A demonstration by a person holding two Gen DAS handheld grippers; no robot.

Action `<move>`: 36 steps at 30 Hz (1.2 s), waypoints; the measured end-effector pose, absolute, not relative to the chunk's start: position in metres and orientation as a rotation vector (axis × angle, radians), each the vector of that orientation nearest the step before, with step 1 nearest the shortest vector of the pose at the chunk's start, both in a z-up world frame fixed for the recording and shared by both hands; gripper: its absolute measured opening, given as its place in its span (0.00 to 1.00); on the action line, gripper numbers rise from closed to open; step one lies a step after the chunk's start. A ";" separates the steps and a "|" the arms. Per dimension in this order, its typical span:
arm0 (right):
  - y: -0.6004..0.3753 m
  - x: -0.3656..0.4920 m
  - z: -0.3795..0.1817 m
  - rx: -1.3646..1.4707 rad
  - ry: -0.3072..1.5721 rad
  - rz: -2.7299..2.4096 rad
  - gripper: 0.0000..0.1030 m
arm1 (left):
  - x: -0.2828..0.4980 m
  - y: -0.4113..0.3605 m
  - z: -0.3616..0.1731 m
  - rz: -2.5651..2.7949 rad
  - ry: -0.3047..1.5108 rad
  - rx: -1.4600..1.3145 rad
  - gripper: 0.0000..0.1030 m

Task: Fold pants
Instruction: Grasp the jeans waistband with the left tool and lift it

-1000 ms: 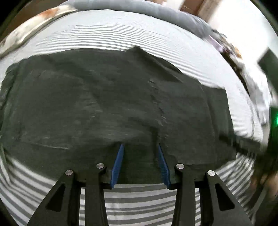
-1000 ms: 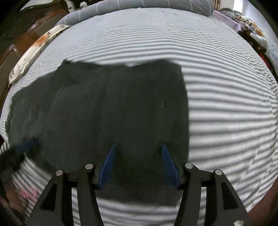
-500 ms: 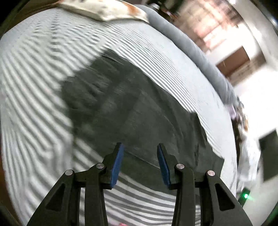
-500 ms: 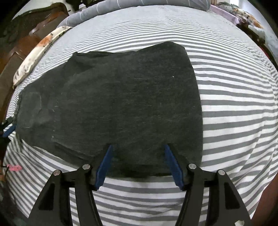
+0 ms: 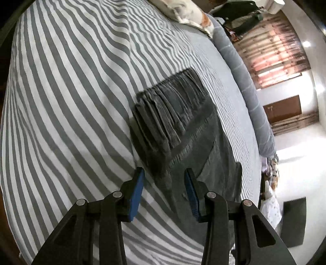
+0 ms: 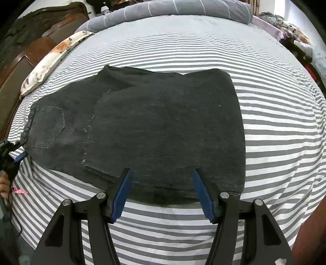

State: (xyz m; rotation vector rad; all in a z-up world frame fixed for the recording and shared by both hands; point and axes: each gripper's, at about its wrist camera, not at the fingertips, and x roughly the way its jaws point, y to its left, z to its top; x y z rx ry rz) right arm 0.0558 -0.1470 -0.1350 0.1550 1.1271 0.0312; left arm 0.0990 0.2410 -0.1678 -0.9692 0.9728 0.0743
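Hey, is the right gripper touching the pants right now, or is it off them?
Cannot tell. In the right wrist view the right gripper has open jaws standing over the near edge of the pants, pinching no fabric, but that view cannot show a gap or contact beneath the fingertips.

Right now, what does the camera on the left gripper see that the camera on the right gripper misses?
Only the left wrist view shows the pants' gathered waistband up close and a curtained window. Only the right wrist view shows the dark pants whole, folded flat, with a back pocket and a wooden headboard. Both show the striped bedsheet, a floral pillow, and open blue-padded jaws holding nothing.
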 end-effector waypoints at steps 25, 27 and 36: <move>-0.132 0.064 -0.133 0.147 1.136 0.037 0.58 | 0.154 0.260 -0.169 0.085 0.900 -0.926 0.25; -0.131 0.064 -0.133 0.152 1.135 0.040 0.58 | 0.152 0.259 -0.165 0.077 0.886 -0.923 0.21; -0.138 0.065 -0.131 0.205 1.114 0.060 0.58 | 0.156 0.229 -0.108 0.004 0.820 -0.813 0.15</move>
